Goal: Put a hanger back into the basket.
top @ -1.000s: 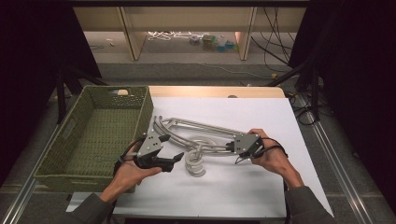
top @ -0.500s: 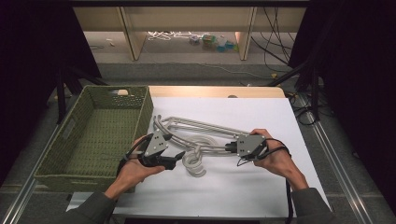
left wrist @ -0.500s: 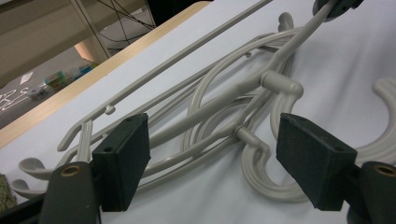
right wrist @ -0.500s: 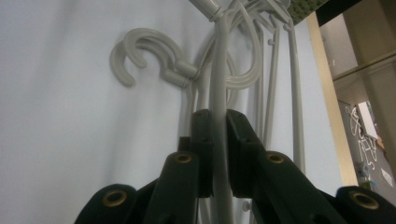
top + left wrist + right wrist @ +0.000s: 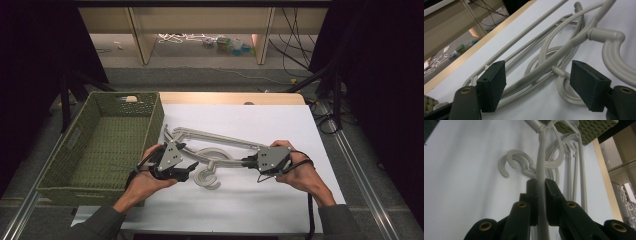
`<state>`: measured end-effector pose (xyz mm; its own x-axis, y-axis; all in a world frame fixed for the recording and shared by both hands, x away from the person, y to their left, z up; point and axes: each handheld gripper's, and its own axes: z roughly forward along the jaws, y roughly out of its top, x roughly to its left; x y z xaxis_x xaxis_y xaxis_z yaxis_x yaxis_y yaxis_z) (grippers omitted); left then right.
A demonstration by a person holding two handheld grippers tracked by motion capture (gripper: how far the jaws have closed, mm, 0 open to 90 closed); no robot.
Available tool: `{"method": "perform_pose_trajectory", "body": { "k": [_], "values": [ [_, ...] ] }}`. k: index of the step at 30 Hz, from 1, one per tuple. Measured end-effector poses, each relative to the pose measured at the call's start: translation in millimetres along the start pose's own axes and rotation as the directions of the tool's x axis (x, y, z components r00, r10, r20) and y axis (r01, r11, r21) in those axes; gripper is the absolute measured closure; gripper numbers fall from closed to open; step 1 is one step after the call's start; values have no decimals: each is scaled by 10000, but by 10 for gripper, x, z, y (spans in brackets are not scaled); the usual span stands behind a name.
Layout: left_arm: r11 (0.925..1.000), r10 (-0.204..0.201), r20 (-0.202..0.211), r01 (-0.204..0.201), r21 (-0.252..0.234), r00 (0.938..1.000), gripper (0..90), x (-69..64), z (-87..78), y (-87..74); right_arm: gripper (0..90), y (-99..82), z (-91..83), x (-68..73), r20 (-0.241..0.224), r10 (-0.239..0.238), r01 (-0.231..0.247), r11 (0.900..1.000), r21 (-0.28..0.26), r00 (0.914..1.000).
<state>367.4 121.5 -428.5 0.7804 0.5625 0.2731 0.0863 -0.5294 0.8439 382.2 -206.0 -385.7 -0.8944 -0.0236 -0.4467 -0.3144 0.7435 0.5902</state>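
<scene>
A tangle of grey plastic clothes hangers is spread on the white-covered bench, just right of a green woven basket that stands at the bench's left edge. In the high view the hangers' long arms run from near the basket's right wall across toward the right gripper, and their hooks curl near the middle of the bench, between the two grippers.

The right gripper is held at the right end of the pile. In the right gripper view its fingers are seen pressed tight on a thin hanger arm, which runs up between them toward the basket; two hooks lie on the bench to the left of that arm.

The left gripper is held at the left end of the pile, just beside the basket's right wall. Its fingers have just been closing, yet they are seen standing well apart in the left gripper view, with several hanger arms and a looped hook lying between them. Neither pad is seen pressing on the plastic, so nothing is gripped there. A thick hook curves away at the right of that view.
</scene>
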Motion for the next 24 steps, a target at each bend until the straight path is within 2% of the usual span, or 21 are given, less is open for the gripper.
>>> {"method": "perform_pose_trajectory", "body": {
  "k": [1,2,3,5,6,7,8,9,10,11,12,14,15,16,18,19,21,22,23,24],
  "values": [
    [9996,271,8,-271,47,9996,309,-9,5,2,832,0,-20,3,55,-108,108,9999,-34,9999],
    [9998,203,38,-203,35,9998,310,-34,15,0,832,4,-38,24,-106,79,-79,9999,-77,9999],
    [9990,448,65,-448,42,9990,315,-35,20,5,831,7,-51,30,-48,21,-22,10000,-56,10000],
    [9990,438,110,-438,30,9990,328,-58,36,6,831,11,-59,38,-60,-50,50,10000,-86,10000],
    [9965,826,147,-828,145,9965,338,-53,41,13,832,15,-66,46,-89,-26,25,10000,-70,10000],
    [9980,624,161,-625,60,9979,351,-77,59,7,832,25,-74,54,-194,-55,52,9999,-127,9998],
    [9960,884,140,-886,108,9960,365,-80,67,9,832,32,-75,69,-286,114,-120,9997,-191,9995],
    [9945,1027,213,-1031,176,9945,396,-90,72,8,832,34,-78,59,-241,-108,105,9998,-148,9997],
    [9946,1026,268,-1029,98,9944,407,-107,85,6,831,43,-76,76,-425,82,-94,9996,-281,9991],
    [9931,1164,298,-1167,109,9928,407,-113,88,9,831,43,-76,76,-425,82,-94,9996,-281,9991],
    [9909,1332,341,-1339,170,9905,455,-115,85,12,832,55,-79,83,-450,65,-78,9995,-293,9990],
    [9904,1377,424,-1380,39,9896,491,-129,93,13,832,59,-77,84,-482,53,-68,9995,-318,9988],
    [9877,1559,549,-1562,10,9862,491,-128,90,15,831,60,-81,82,-440,-25,13,9996,-273,9990],
    [9874,1585,659,-1584,-55,9852,544,-130,92,14,832,64,-78,85,-559,-87,64,9991,-423,9984],
    [9817,1905,791,-1904,-92,9785,570,-131,86,17,832,64,-81,89,-559,-73,51,9992,-390,9984],
    [9831,1829,869,-1829,-81,9793,611,-141,84,13,831,53,-84,86,-608,23,-45,9993,-367,9981],
    [9777,2093,1016,-2098,-58,9726,629,-136,70,22,830,35,-88,73,-613,-87,61,9991,-429,9981],
    [9758,2178,1039,-2185,-50,9704,636,-142,64,26,830,25,-88,81,-724,86,-119,9989,-451,9973],
    [9712,2380,1006,-2380,-123,9660,644,-147,62,35,830,14,-86,78,-754,114,-150,9988,-476,9971],
    [9642,2641,1099,-2653,-38,9582,654,-149,50,48,829,-3,-86,70,-799,123,-164,9986,-506,9967]
  ]
}}
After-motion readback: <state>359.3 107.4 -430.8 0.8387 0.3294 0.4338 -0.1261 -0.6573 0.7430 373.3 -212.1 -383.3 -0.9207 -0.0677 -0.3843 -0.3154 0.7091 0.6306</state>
